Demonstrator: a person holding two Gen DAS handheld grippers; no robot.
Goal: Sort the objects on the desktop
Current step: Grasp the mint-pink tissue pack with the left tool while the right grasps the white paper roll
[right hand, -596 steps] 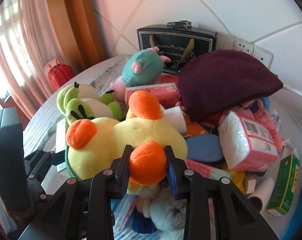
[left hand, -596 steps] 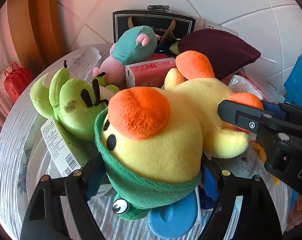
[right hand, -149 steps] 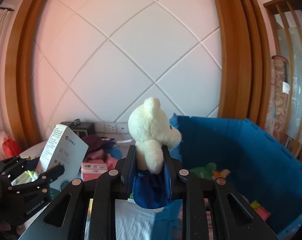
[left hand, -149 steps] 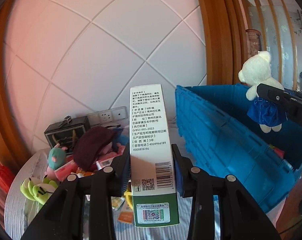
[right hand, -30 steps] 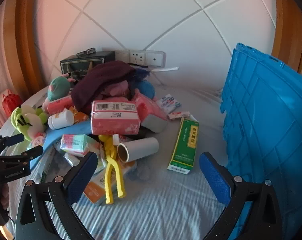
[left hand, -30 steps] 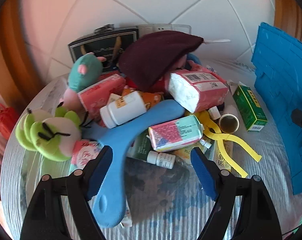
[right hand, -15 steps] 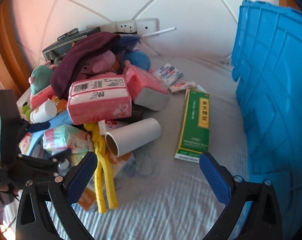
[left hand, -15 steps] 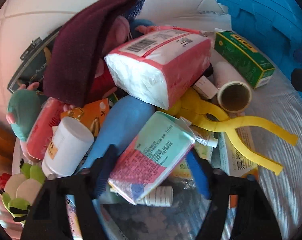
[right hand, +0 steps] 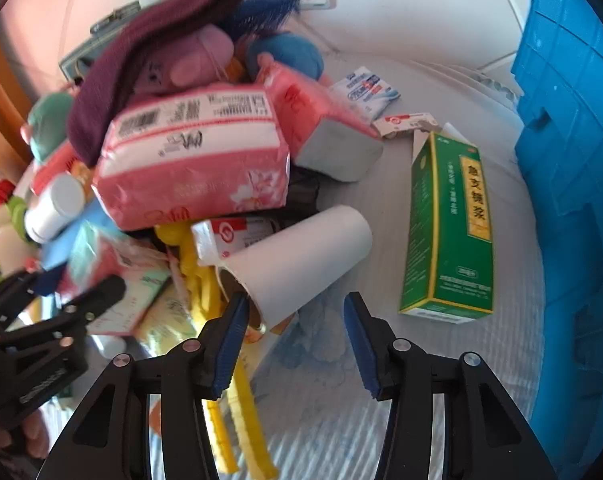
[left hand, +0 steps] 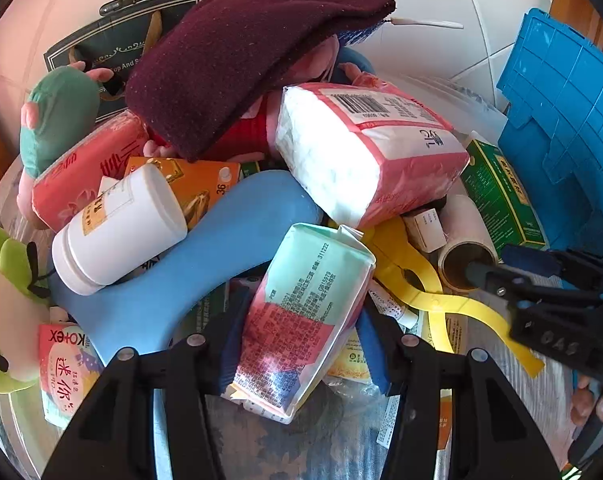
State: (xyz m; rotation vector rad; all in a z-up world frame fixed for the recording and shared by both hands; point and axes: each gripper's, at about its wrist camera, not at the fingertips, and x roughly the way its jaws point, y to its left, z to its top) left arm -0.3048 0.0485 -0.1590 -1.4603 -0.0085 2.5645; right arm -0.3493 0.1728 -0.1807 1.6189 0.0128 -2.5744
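A heap of desktop objects lies on the striped cloth. My left gripper [left hand: 301, 344] points down into it, jaws closing, and its blue pads meet both sides of a mint, pink and blue soft pack [left hand: 305, 312]. My right gripper [right hand: 295, 306] hangs over the near end of a white paper roll [right hand: 301, 252]. Its jaws are closing with that end between the tips. The right pad stands clear of the roll. In the left wrist view the right gripper [left hand: 497, 272] reaches the roll's open end [left hand: 465, 264]. The left gripper [right hand: 61, 308] shows at the right wrist view's left edge.
A blue crate [right hand: 573, 160] walls off the right side, with a green box [right hand: 449, 224] lying beside it. A pink tissue pack [left hand: 365, 152], a white bottle [left hand: 117, 232], a blue curved piece [left hand: 221, 248], a maroon cloth [left hand: 241, 52] and yellow tongs [left hand: 421, 280] crowd the heap.
Both grippers have dropped onto the heap. The left jaws have narrowed around the soft pack. The right jaws have gone from wide apart to close around the roll's end.
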